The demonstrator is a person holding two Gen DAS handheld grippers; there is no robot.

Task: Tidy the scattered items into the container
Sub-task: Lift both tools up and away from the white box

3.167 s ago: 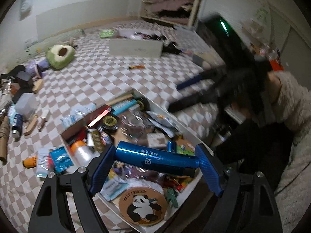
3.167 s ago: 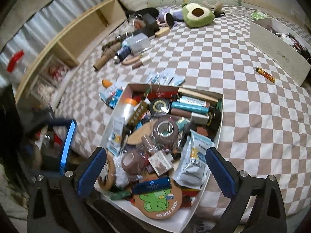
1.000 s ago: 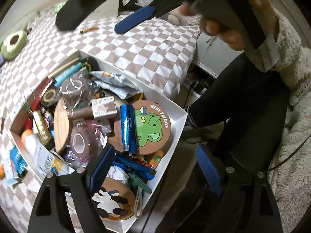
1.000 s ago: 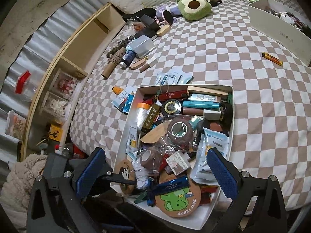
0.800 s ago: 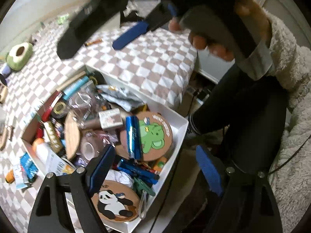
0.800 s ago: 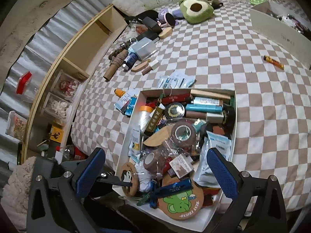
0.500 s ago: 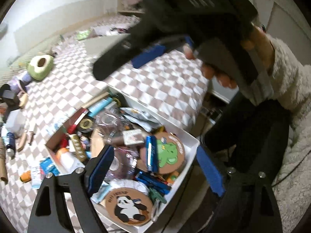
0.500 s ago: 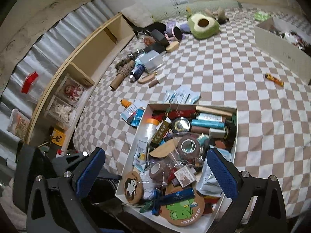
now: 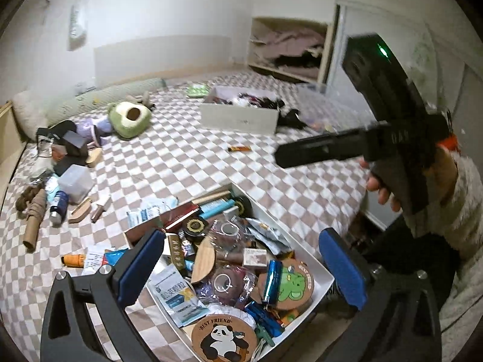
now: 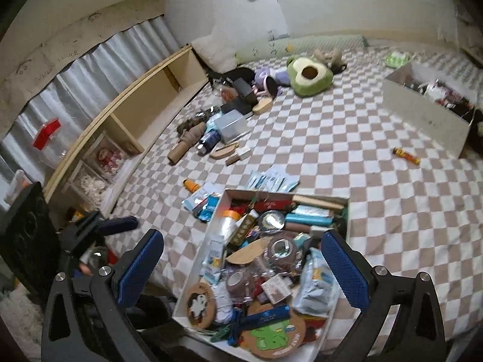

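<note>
1. Left gripper (image 9: 241, 268): jaws were opening, wide apart, nothing between the pads; it hung above the near end of the container (image 9: 324, 267).
2. Right gripper (image 10: 243, 267): jaws stood wide apart and empty, over the same box.
3. Container: white, rectangular, on the checked bedcover (image 9: 181, 157). In the left wrist view its long axis ran from 5 o'clock to 11 o'clock.
4. Blue tube (image 9: 269, 278) lay inside, across the green coaster (image 9: 294, 283), long axis roughly 12 to 6 o'clock; which end led could not be told.
5. Panda coaster (image 9: 223, 339) sat at the box's 6 o'clock corner.
6. Scattered outside: orange bottle (image 9: 72, 260) at 9 o'clock, cardboard tube (image 9: 33, 223) beyond, orange stick (image 9: 240, 148) at 12 o'clock.
</note>
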